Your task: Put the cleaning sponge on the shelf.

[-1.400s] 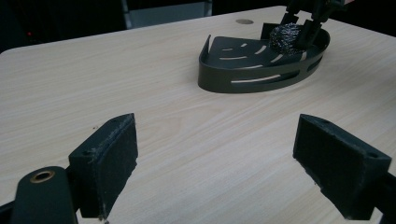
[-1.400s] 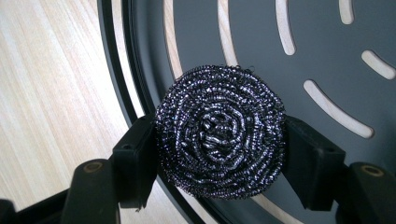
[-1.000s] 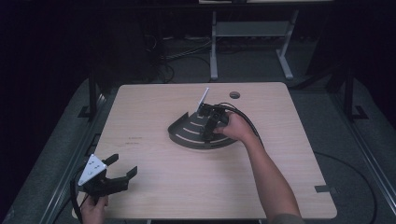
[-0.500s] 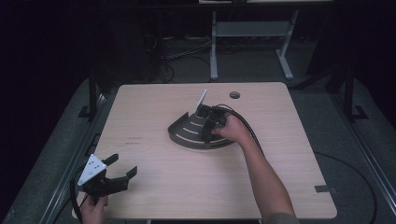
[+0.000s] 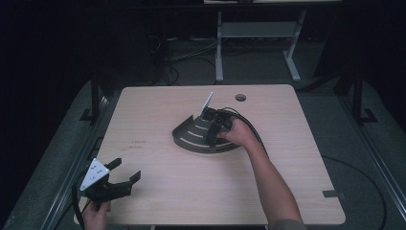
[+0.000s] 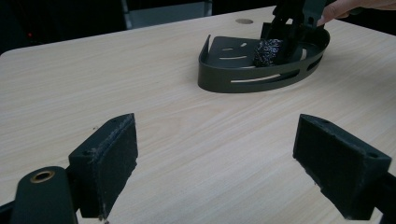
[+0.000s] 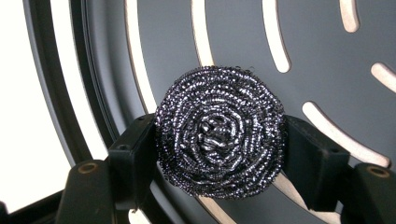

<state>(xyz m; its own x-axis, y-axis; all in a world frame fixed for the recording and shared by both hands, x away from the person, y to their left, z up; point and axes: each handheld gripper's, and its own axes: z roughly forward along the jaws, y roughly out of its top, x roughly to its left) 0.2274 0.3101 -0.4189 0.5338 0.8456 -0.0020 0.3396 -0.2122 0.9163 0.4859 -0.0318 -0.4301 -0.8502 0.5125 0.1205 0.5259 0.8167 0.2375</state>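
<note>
Steel scourer: my round steel wire scourer (image 7: 219, 133) lies inside the dark slotted corner tray (image 5: 191, 139), on the tray's floor, toward its straight back edge; seen from my left tongs' camera it shows as a dark glinting lump (image 6: 268, 50) behind the tray's curved front wall.
Corner tray: the tray (image 6: 243, 77) is a dark metal quarter-round with long slots in its floor and wall, sitting flat on the tabletop (image 5: 158, 110); pale wood shows through the slots.
Right tongs: my right tongs (image 7: 219, 149) reach down into the tray, one pad on each side of the scourer. The jaws have just been opening with the scourer between them; both pads (image 7: 137, 149) sit right at the scourer's edge, and I cannot tell if they press on it. From above, these tongs (image 5: 214, 128) are over the tray's right half, my right hand (image 5: 242, 134) at the tray's right rim.
Left tongs: my left tongs (image 6: 215, 163) have their jaws wide apart with nothing between them, well apart from the tray, on its near-left side by the tabletop's corner; they (image 5: 117, 179) point toward the tray.
Cable: a black cable (image 5: 251, 127) trails from the right tongs just right of the tray.
</note>
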